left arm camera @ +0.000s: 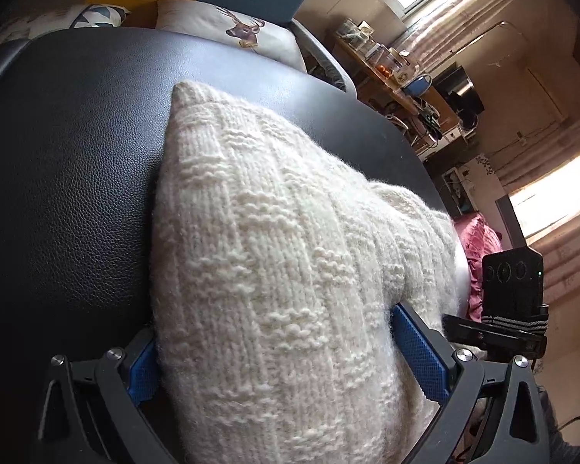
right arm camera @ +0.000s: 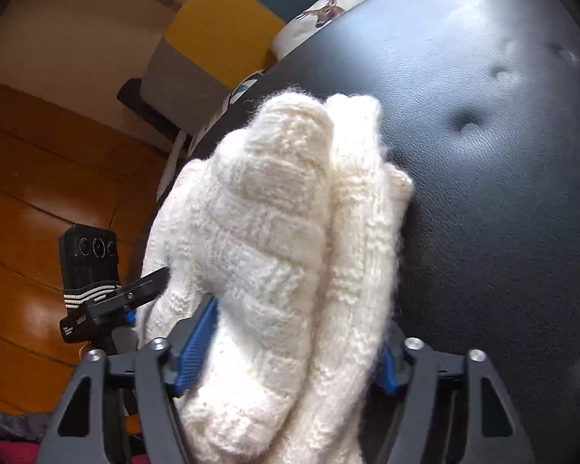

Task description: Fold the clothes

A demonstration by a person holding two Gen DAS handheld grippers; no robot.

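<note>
Between my left fingers: thick cream-white cable-knit sweater (left arm camera: 274, 270), folded into a bulky pad
Left claw (left arm camera: 282, 363): blue ridged pads clamped on the near end of that knit, one each side
Sweater's place, left view: lying on the black pebbled-leather cushion (left arm camera: 69, 178), its far corner pointing away from me
Far left: white pillow printed with a brown stag head (left arm camera: 236, 29)
Far right: cluttered wooden shelf (left arm camera: 390, 73) under a bright window
Right, near: my other gripper's black camera block with a striped strap (left arm camera: 512, 282)

Right claw (right arm camera: 286, 352): blue pads pressed into the sweater (right arm camera: 274, 255), gripping its layered folds
Sweater's place, right view: several rolled layers stacked side by side, right edge touching the black cushion (right arm camera: 483, 201), which shows dimples
Left, near: black camera block (right arm camera: 89, 255) on my left gripper, beside the knit
Far left: orange-brown wooden floor (right arm camera: 27, 208)
</note>
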